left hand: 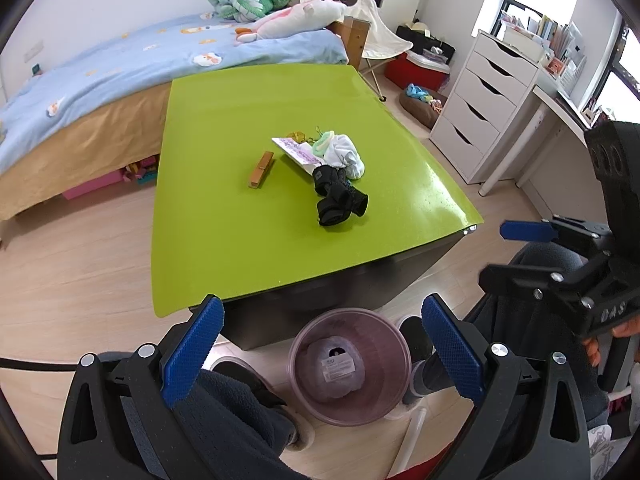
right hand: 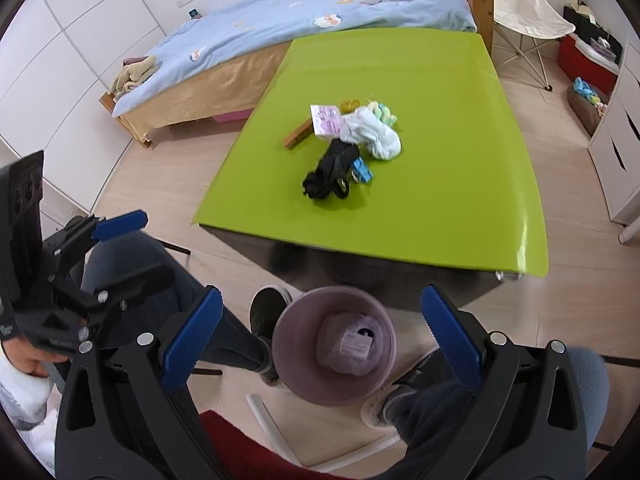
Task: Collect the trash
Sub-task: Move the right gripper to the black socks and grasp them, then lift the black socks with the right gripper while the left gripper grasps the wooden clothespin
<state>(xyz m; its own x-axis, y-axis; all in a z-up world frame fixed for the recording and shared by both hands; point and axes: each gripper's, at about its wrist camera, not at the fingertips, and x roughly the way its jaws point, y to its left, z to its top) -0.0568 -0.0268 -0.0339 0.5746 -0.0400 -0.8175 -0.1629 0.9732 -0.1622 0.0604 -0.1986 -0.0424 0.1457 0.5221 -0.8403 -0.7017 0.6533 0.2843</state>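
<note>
Left wrist view: both grippers, left gripper (left hand: 322, 348) and right gripper (right hand: 322, 340), gape empty over the bin (left hand: 350, 364); the trash pile (left hand: 324, 168) lies ahead at mid-table (left hand: 208, 240), equally reachable.

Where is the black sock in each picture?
Left wrist view: the black sock lies right of the middle of the green table, below the white sock.
Right wrist view: the black sock lies near the picture's middle, left of the white sock.
Shared landmark: the wooden block.

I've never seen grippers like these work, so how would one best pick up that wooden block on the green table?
Probably from above, fingers straddling the wooden block across its narrow width near the middle. It lies flat, long and slim, apart from the clothes pile, so both long sides look free.
</note>
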